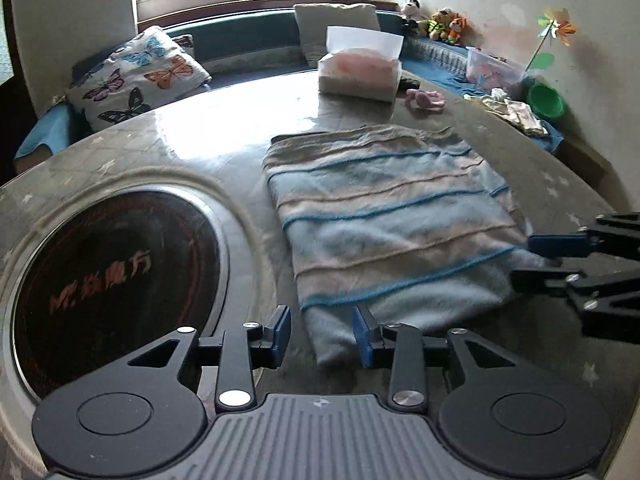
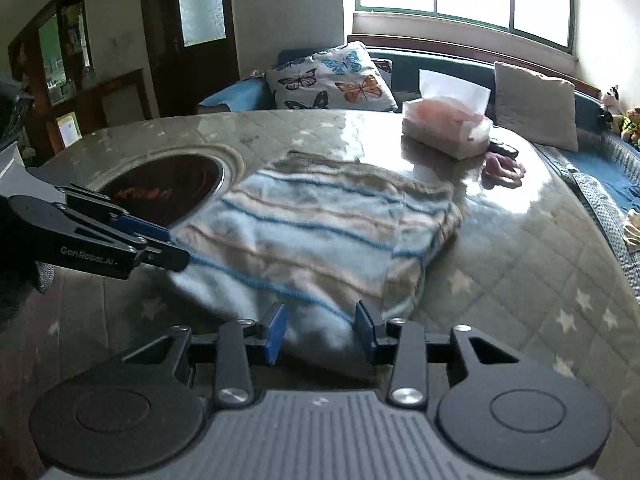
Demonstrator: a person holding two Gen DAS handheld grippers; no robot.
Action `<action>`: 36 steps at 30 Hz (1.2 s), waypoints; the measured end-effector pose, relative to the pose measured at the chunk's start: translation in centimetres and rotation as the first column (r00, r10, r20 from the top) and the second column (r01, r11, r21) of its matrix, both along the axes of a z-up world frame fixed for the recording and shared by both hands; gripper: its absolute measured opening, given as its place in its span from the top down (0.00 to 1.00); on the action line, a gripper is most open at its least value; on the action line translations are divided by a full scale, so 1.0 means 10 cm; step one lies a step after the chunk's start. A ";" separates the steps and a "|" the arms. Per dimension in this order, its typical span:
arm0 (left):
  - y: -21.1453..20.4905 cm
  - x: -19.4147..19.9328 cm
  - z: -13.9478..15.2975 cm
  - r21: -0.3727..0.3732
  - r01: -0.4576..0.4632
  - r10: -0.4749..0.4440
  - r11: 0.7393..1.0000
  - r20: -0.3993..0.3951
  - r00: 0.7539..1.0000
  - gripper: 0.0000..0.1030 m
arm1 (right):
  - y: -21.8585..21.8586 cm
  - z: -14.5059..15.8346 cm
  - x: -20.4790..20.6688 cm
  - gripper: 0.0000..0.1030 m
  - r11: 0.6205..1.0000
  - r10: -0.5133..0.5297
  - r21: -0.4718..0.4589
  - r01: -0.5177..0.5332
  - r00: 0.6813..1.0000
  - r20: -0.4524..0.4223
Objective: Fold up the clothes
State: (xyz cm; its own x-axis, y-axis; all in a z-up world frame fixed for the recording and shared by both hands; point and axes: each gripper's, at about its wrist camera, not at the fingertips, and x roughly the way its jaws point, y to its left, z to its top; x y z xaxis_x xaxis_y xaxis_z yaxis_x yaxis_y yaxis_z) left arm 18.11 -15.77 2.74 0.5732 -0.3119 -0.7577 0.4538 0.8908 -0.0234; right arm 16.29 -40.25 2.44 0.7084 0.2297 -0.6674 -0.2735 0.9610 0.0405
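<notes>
Tabletop (image 1: 168,136): folded sweater (image 1: 392,220) lengthwise away.

Striped sweater (image 1: 384,216) on quilted round table (image 1: 168,136)

The folded blue-and-beige striped knit garment (image 1: 384,220) lies on the round glass-topped table (image 1: 200,132), right of the dark round inset plate (image 1: 116,280). Behind it sits a clear plastic tissue pack (image 1: 360,76), with the butterfly-print cushion (image 1: 140,76) on the bench beyond.
</notes>
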 end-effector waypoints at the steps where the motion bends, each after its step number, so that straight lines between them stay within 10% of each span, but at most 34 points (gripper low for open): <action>1: 0.02 -0.01 0.00 -0.005 -0.005 0.005 1.000 0.001 1.000 0.62 | -0.02 0.00 -0.04 0.63 1.000 -0.006 0.003 0.006 1.000 0.003; 11: 0.18 -0.13 0.07 -0.071 -0.057 0.056 0.996 -0.003 0.998 0.48 | -0.09 0.00 -0.19 0.59 0.998 -0.053 0.047 0.053 0.998 0.016; 36: 0.43 -0.83 0.12 -0.111 -0.057 0.063 0.992 0.048 0.997 0.00 | 0.17 -0.03 -0.74 0.03 0.985 -0.163 0.072 0.159 0.985 0.057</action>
